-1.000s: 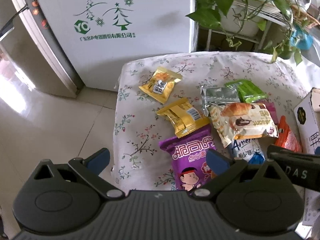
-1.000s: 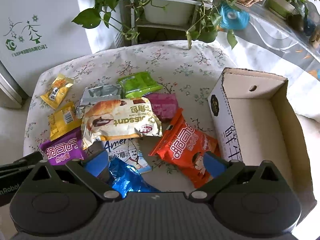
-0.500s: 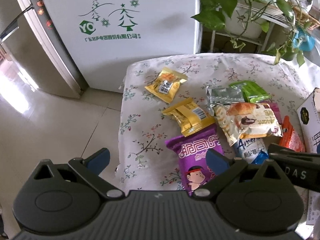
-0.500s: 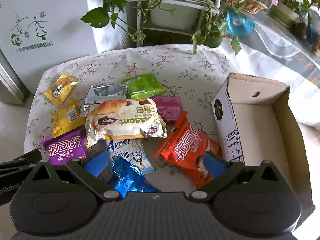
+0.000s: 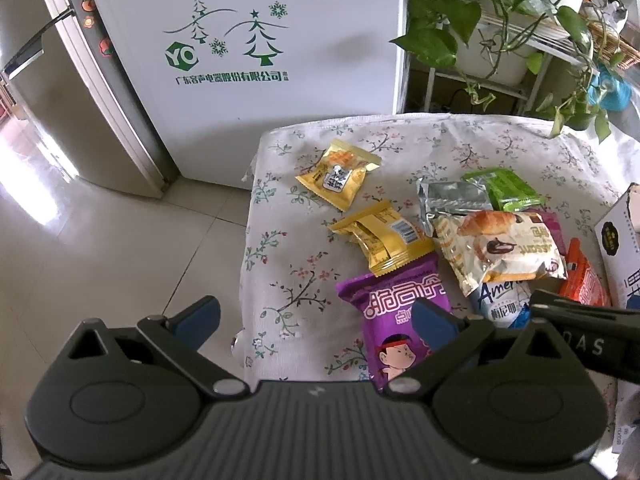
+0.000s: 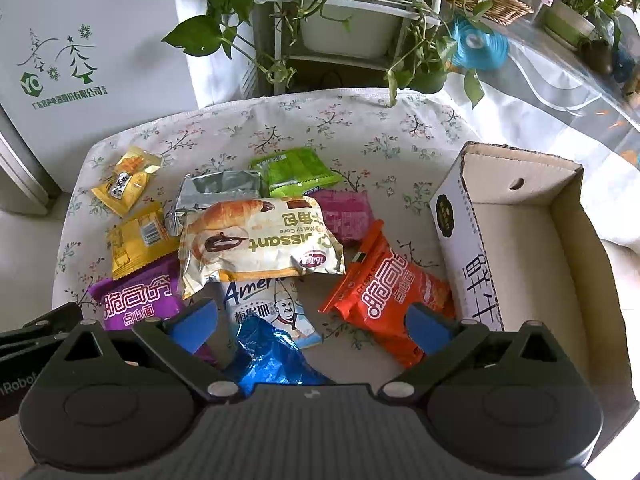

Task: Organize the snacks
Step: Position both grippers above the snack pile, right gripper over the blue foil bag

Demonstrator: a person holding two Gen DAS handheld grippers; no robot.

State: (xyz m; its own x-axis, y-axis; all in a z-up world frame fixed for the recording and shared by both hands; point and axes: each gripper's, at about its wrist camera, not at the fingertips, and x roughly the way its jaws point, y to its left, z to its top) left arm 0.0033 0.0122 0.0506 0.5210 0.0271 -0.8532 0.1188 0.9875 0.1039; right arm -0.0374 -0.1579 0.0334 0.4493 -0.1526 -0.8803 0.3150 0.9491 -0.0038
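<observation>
Several snack packets lie on a floral-cloth table (image 6: 400,128). A croissant pack (image 6: 260,240) tops the pile, over a silver pack (image 6: 212,192), a green pack (image 6: 296,172) and a pink pack (image 6: 348,216). An orange pack (image 6: 388,300) lies beside an open cardboard box (image 6: 520,272). A purple pack (image 5: 396,316), two yellow packs (image 5: 384,236) (image 5: 338,176), a white pack (image 6: 272,304) and a blue foil pack (image 6: 272,356) lie nearer. My left gripper (image 5: 316,316) is open over the table's near left edge. My right gripper (image 6: 312,320) is open above the blue pack.
A white fridge (image 5: 248,52) stands behind the table on the left. A plant stand with trailing leaves (image 6: 344,12) is behind the table. Tiled floor (image 5: 100,248) lies left of the table. A glass-topped surface (image 6: 568,72) sits at the right.
Both grippers have drawn back and up a little from the table, so the snacks sit farther away. No packet has moved. Both stay open.
</observation>
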